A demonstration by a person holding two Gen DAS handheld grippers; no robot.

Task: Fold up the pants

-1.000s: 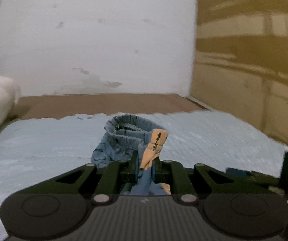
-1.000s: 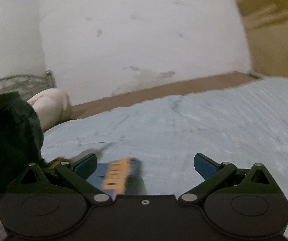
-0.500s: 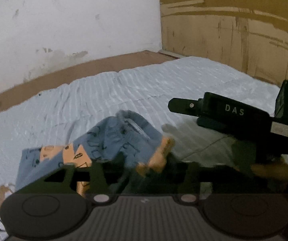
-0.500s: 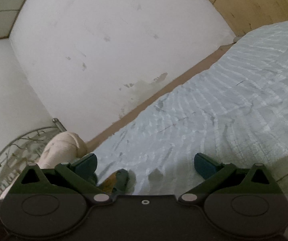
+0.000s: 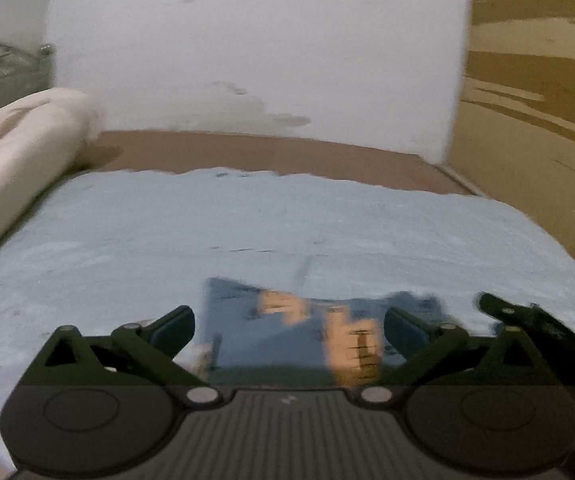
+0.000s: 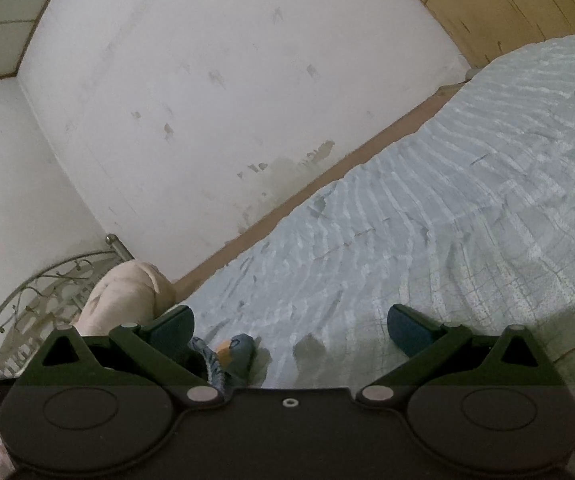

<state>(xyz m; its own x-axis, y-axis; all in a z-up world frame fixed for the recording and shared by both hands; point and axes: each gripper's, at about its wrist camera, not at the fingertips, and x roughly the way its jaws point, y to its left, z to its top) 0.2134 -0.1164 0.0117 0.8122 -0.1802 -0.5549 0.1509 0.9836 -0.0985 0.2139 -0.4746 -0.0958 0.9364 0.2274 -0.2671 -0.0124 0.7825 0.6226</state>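
Small blue pants (image 5: 287, 336) with orange patches lie flat on the pale blue bed cover (image 5: 247, 232), blurred in the left wrist view. My left gripper (image 5: 287, 324) hovers over them, its jaws opening wide, pads apart from the cloth. In the right wrist view only a bunched edge of the pants (image 6: 231, 354) shows, low and left of centre. My right gripper (image 6: 289, 326) stands open there with nothing between its fingers. Part of the right gripper's black body (image 5: 527, 320) shows at the lower right of the left wrist view.
A rolled cream blanket (image 5: 15, 148) lies at the bed's left side, by a metal bed frame (image 6: 35, 292). A white wall (image 5: 247, 48) stands behind the bed, with a brown mattress strip (image 5: 267, 152) below it. Brown board panelling (image 5: 535, 100) runs along the right.
The left gripper, shut on the pants a second ago, has opened and let them drop flat on the cover. The right gripper stayed open and rolled, its view now tilted.
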